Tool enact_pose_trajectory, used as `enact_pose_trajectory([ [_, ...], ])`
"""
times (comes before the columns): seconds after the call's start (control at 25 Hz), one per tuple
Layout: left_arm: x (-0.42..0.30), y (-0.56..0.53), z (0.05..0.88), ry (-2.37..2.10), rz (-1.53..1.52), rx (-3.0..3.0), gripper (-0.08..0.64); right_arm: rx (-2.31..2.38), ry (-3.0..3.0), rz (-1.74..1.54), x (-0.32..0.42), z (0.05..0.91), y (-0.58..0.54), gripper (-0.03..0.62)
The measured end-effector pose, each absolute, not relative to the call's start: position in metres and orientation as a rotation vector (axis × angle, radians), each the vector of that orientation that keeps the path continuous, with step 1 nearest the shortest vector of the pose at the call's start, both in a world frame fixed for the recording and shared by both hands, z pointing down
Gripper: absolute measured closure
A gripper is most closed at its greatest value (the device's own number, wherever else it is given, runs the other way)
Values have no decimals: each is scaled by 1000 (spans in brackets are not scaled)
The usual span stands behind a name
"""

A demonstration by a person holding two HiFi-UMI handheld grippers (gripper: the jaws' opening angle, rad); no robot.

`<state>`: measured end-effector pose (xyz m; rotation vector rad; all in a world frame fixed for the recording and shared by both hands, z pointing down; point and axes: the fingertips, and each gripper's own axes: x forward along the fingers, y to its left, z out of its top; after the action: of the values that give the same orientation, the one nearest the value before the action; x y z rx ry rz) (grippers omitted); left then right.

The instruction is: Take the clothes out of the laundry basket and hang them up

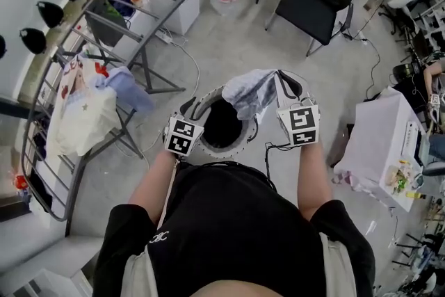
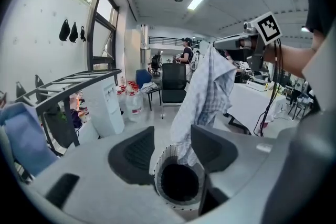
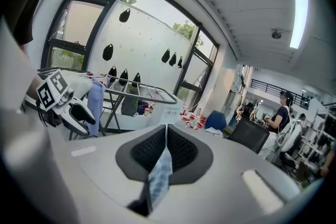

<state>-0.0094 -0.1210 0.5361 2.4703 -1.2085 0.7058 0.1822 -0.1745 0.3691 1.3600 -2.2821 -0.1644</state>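
One checked garment [image 1: 249, 90] is up out of the laundry basket [image 1: 245, 141], pinched tight in the right gripper's [image 1: 281, 83] fingers. It hangs long-axis down, its tail about at the basket mouth. The left gripper [image 1: 197, 108] sits lower with its fingers spread and empty, the cloth just to their right. The drying rack [image 1: 104, 24] stands left on the concrete floor [image 1: 229, 45], so the left hand's nearer.

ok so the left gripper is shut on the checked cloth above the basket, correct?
No, it's the right gripper that is shut on the checked cloth above the basket; the right gripper view shows the fabric pinched between its jaws.
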Motion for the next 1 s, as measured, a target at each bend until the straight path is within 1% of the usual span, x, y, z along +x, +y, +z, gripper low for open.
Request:
enact_pose_trajectory([
  [0.2,-1,-132,534,-1110,704,2546,310,1359,-2328,-244,166,331,-178,566],
  [0.36,8,-135,550,-1013,755,2581,295,1366,-2348,-283,158,311,-174,567],
  [0.6,26,-140,583,-877,862,2615,291,1368,-2351,-300,149,296,-166,566],
  [0.76,43,-146,601,-834,867,2614,293,1353,-2359,-316,143,291,-159,566],
  [0.8,46,-147,604,-833,863,2608,299,1348,-2358,-320,142,291,-157,566],
  [0.88,51,-147,610,-823,861,2588,337,1342,-2349,-326,144,291,-155,566],
  [0.96,56,-145,612,-800,864,2577,419,1348,-2340,-322,149,291,-153,566],
  [1.0,58,-144,612,-786,864,2579,476,1353,-2337,-317,152,291,-152,567],
])
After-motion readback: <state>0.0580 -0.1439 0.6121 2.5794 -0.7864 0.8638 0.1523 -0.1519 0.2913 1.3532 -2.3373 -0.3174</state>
